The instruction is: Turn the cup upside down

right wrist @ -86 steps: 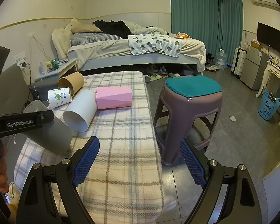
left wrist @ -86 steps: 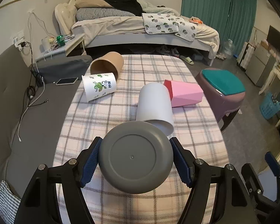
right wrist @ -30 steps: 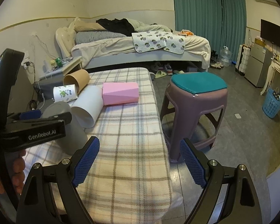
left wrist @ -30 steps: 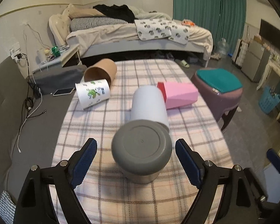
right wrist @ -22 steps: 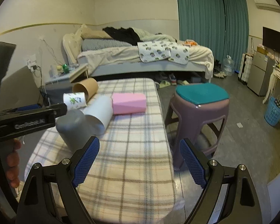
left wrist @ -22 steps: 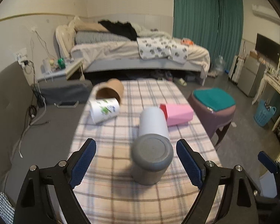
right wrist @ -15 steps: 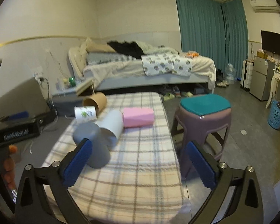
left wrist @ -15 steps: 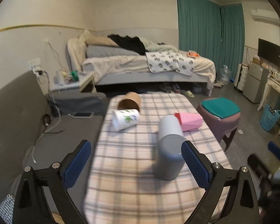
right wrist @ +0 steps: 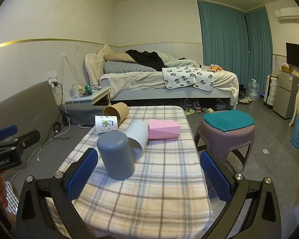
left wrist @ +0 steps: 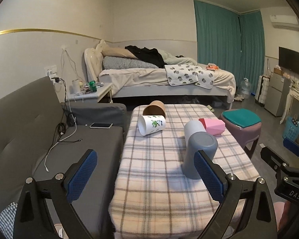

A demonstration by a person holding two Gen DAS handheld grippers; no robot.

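Note:
A dark grey cup (left wrist: 199,155) stands upside down, base up, on the plaid-covered table (left wrist: 159,179); it also shows in the right wrist view (right wrist: 115,156). Behind it a light grey cup (left wrist: 193,128) (right wrist: 138,137), a white printed cup (left wrist: 151,124) (right wrist: 106,124) and a brown cup (left wrist: 154,107) (right wrist: 116,110) lie on their sides. My left gripper (left wrist: 145,176) is open and empty, pulled back off the table's near-left end. My right gripper (right wrist: 148,173) is open and empty, near the table's front.
A pink box (left wrist: 212,126) (right wrist: 163,131) lies behind the cups. A purple stool with a teal seat (right wrist: 227,127) stands right of the table. A grey sofa (left wrist: 39,139) with a phone (left wrist: 100,125) and cables is on the left. A bed (left wrist: 159,79) is behind.
My left gripper opened, let go of the dark grey cup standing base up on the table, and drew back and up. My right gripper also backed away from the table.

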